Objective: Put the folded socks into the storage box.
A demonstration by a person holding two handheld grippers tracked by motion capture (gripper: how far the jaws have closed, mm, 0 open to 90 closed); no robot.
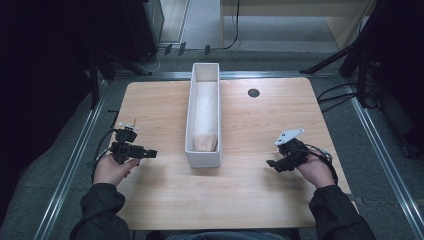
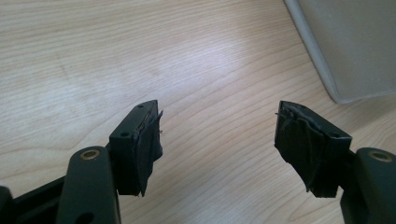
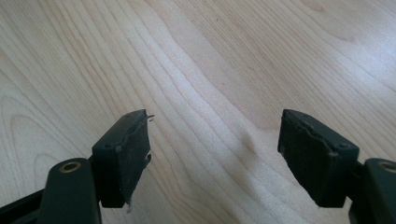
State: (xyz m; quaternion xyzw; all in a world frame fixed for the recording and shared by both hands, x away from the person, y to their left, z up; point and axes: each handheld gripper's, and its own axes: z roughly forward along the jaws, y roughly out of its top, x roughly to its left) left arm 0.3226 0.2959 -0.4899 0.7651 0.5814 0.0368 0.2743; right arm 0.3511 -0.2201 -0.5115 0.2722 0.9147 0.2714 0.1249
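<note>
A long white bin (image 1: 203, 156) stands lengthwise at the middle of the wooden table (image 1: 250, 190). Inside it lie a pale cloth-like lining and a tan lump (image 1: 205, 143) at the near end. My left gripper (image 1: 150, 153) hovers left of the bin's near end, open, with nothing between its jaws (image 2: 218, 140). The bin's corner (image 2: 345, 51) shows in the upper right of the left gripper view. My right gripper (image 1: 272, 164) is held right of the bin near the table's right side, open and empty (image 3: 215, 149), over bare wood.
A small black round grommet (image 1: 253, 92) sits in the table's far right part. Metal rails (image 1: 75, 160) run along both sides of the table. Black stands and cables (image 1: 345, 95) crowd the floor beyond the table's edges.
</note>
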